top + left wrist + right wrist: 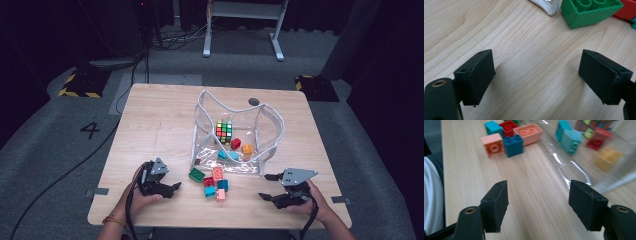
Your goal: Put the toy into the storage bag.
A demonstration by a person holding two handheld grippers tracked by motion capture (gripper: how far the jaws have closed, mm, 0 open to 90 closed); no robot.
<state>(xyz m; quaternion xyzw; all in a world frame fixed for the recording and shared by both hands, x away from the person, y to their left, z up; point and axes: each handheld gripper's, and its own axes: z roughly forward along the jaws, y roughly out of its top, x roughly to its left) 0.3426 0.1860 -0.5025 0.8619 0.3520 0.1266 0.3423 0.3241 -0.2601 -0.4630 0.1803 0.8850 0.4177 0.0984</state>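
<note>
several loose plastic building bricks lie on the pale wooden table between the two grippers, just in front of the mouth of a clear plastic zip pouch with white piping, and the work looks like feeding them into that pouch. the left gripper rests low over bare wood with its jaws spread wide and nothing between them. ahead of it and slightly to its right sits the green two-stud brick, near a corner of the pouch's piping. the right gripper is likewise wide open and empty, with the salmon square brick and the dark blue brick ahead to its left, and the clear pouch wall running along its right side.

to do this step well, i judge the left gripper should move forward until the green brick sits squarely between the pads, then close on its flat side walls rather than across a corner, so it does not twist out. keeping the jaws level with the table should stop the brick from tipping.

both hands hold their grippers close to the near table edge, forearms coming in low, jaws pointing inward toward the brick cluster. a rubik's-style colour cube already sits inside the pouch with a few bricks.
</note>
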